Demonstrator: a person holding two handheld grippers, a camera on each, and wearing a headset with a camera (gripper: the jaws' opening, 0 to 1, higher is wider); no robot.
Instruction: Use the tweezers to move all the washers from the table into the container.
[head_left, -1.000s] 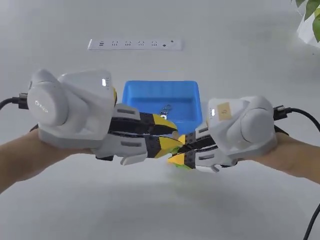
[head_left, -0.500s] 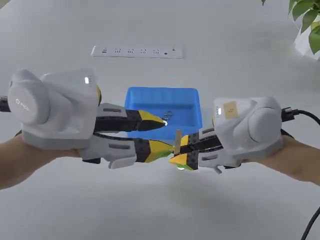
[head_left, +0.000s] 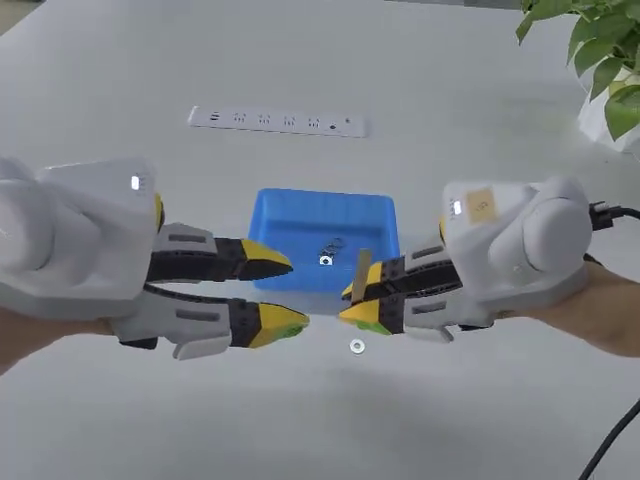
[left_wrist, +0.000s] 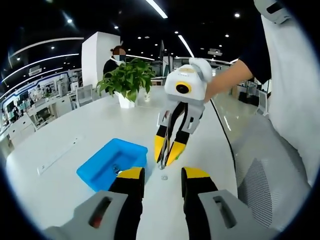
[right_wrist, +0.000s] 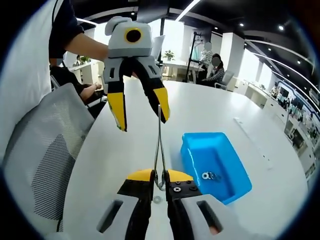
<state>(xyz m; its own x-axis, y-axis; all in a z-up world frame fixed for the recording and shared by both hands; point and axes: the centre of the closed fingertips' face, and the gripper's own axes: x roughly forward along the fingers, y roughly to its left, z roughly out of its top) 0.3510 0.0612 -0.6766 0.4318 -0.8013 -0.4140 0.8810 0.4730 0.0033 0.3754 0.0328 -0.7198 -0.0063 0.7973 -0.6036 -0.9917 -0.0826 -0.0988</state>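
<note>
Head view: washer (head_left: 357, 346) lies near container (head_left: 320, 196) edge (on bare table (head_left: 450, 420)).

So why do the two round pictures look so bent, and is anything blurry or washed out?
Head view: soft even light, straight lines, the washer crisp. Left gripper view: fisheye lens curves the table edge; ceiling lights streak. Right gripper view: same bend, windows washed out, tweezers sharp.

A: Where can a gripper pass?
B: Through the narrow gap between the left gripper (head_left: 297, 292) and the right gripper (head_left: 345, 305), near the washer (head_left: 357, 346) lying on the table (head_left: 450, 100).
A: What stands in the way?
B: The blue container (head_left: 300, 205) just behind that gap, and the tweezers (head_left: 361, 268) jutting from the right gripper's clamped jaws. The power strip (head_left: 277, 121) and the plant (head_left: 600, 50) sit well apart, farther back.
</note>
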